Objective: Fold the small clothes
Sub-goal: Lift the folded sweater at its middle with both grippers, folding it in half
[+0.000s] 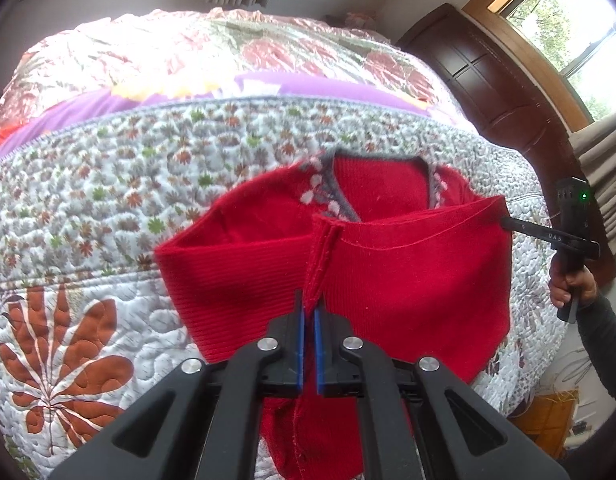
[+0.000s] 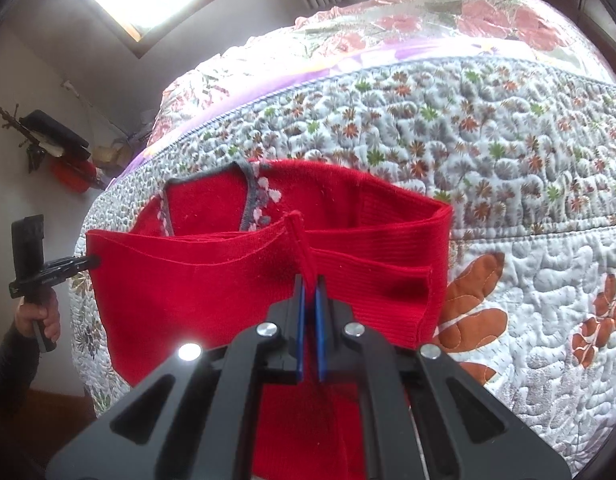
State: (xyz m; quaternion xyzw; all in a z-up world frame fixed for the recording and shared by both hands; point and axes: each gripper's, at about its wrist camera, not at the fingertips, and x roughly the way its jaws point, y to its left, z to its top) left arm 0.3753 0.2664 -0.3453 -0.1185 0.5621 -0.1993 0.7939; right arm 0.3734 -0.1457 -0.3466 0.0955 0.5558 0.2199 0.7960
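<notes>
Both grippers' jaws clamped on red sweater over floral quilt, window beyond.

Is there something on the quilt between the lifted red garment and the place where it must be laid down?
Nothing visible. Both the left gripper and the right gripper grip the red garment, and the quilt beyond its neckline looks bare.

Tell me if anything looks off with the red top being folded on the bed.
The red top looks inside out: a raw seam ridge and hem stitching face outward. Both the left gripper and right gripper pinch it, lifted over the quilt. Nothing looks torn or spilled.
</notes>
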